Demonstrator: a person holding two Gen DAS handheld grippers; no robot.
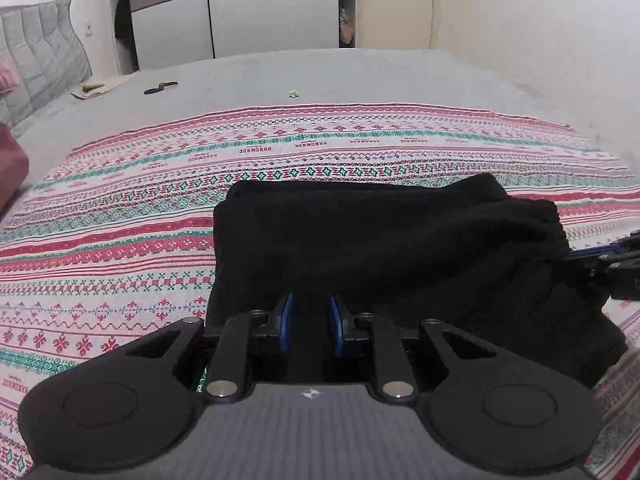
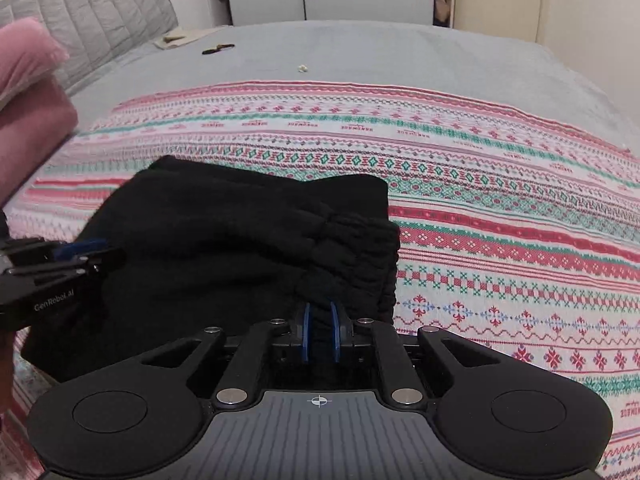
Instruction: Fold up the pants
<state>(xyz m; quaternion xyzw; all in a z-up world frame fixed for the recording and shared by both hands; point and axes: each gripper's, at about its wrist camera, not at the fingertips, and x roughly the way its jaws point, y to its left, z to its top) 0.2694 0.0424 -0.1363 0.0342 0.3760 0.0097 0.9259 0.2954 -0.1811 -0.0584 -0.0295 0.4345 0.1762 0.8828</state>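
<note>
One pair of black pants; two grippers, left gripper and right gripper; one patterned cloth; one pink pillow at upper left.

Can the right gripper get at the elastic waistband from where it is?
Probably yes: the right gripper already sits at the pants' gathered waistband, black cloth between its narrow-set jaws. Nothing blocks it; the left gripper works the opposite side.

Black folded cloth pants: matt, fuzzy knit, with a gathered elastic waistband. Under the pants, the red, green and white patterned woven cloth: matt, fine weave. Left hand-held gripper: matt black plastic links, bright metal pivot pins, glossy blue pads. Right hand-held gripper: same finish.
</note>
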